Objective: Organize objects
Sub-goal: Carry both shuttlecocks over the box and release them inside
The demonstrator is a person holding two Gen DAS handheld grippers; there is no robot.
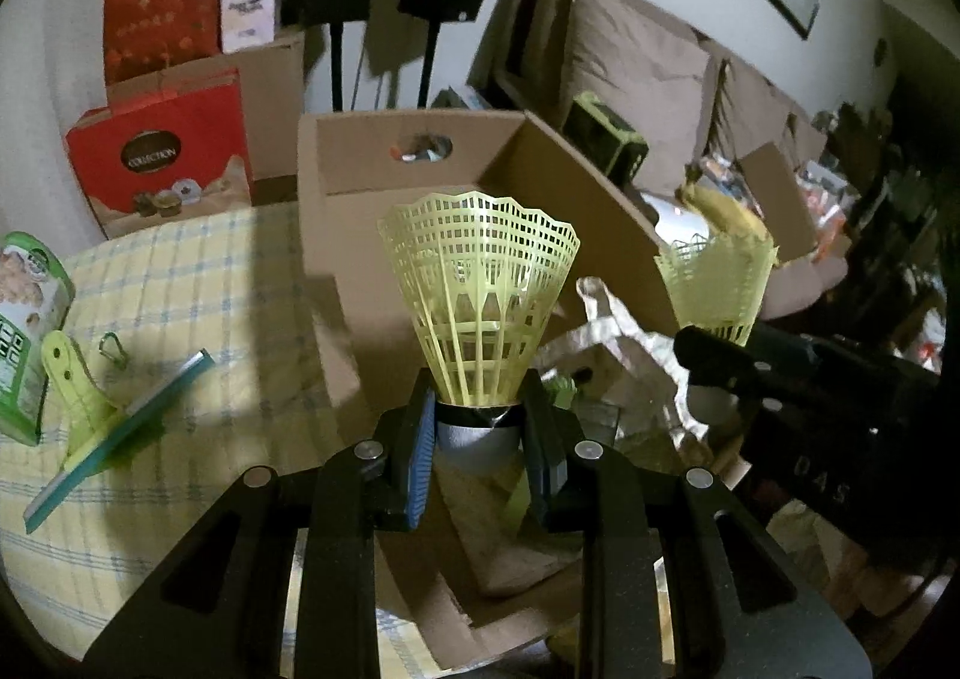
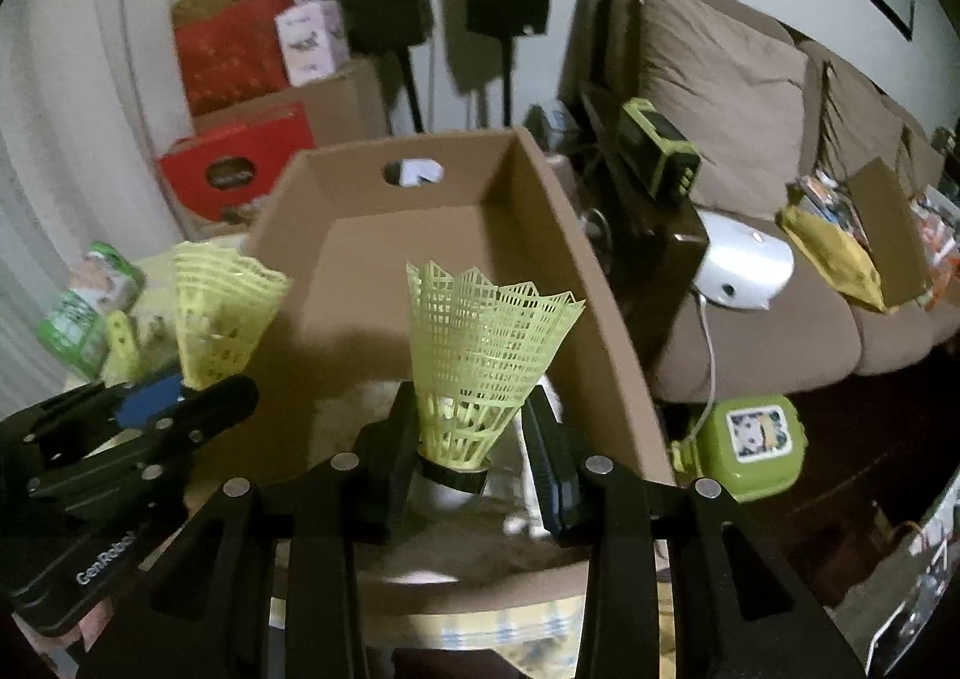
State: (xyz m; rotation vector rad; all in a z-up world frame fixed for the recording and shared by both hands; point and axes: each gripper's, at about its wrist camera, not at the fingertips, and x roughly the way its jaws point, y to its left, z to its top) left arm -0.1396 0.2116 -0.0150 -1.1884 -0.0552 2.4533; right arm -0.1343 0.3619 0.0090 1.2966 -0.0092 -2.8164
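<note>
The left tool is closed on the grey base of a yellow-green plastic shuttlecock, its skirt standing upright between the fingers. The right tool has a second shuttlecock between its fingers; the left pad touches the base, while the right pad appears to stand a little off it, so I cannot tell whether the grip is firm. Both tools hang side by side over an open cardboard box, which stands on a desk covered with a yellow checked cloth. Inside the box lies crumpled silver foil. On the cloth near the desk's left edge lie a yellow-green clip gripping a teal-edged card, and a green and white packet. A brown sofa stands behind the box.
</note>
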